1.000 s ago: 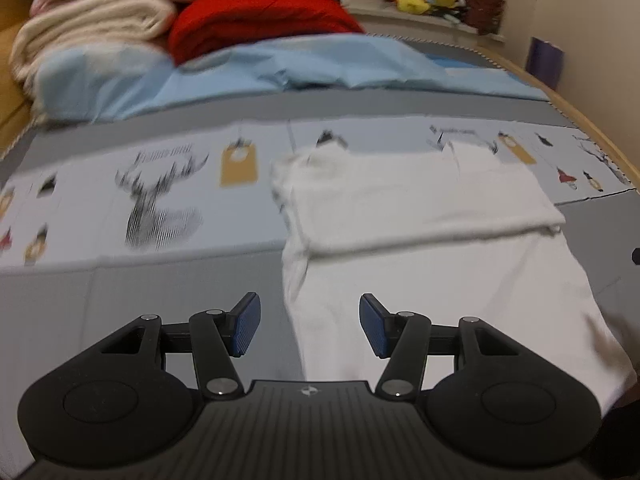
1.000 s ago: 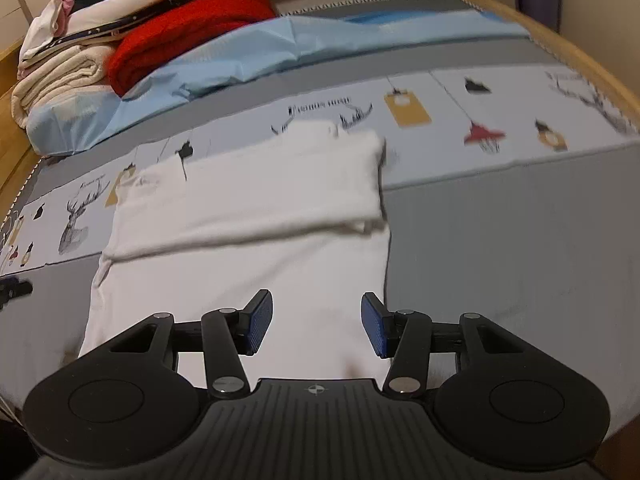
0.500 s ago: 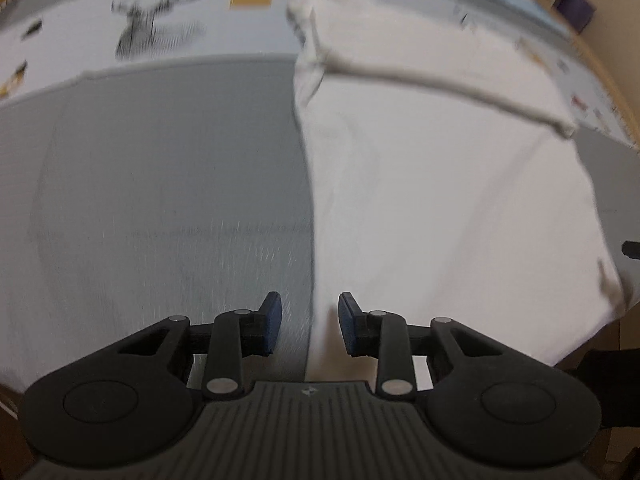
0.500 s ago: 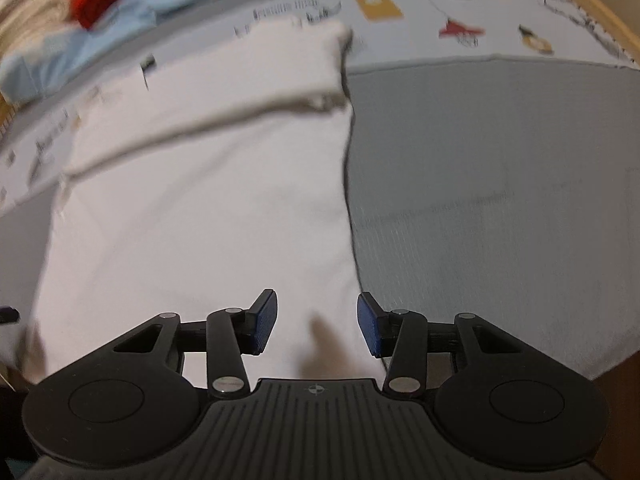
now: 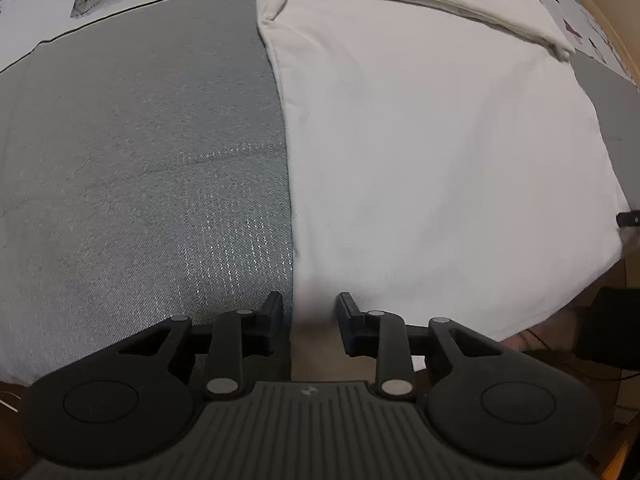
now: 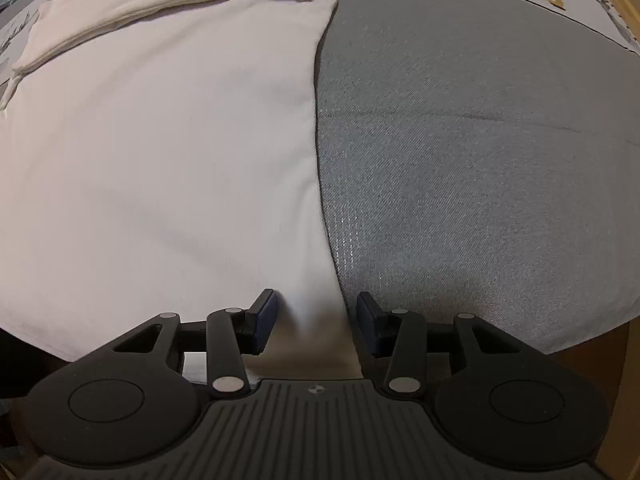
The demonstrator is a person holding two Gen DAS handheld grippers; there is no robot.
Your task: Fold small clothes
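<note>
The white garment (image 5: 440, 140) is spread at the near edge of the grey bedcover (image 5: 140, 140). Left gripper (image 5: 309, 314) and right gripper (image 6: 316, 316), jaws apart, straddle its near corners; only one layer might be caught

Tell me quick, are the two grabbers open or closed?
Left gripper: open, straddling the near left corner of the white shirt.
Right gripper: open, straddling its near right corner.
</note>
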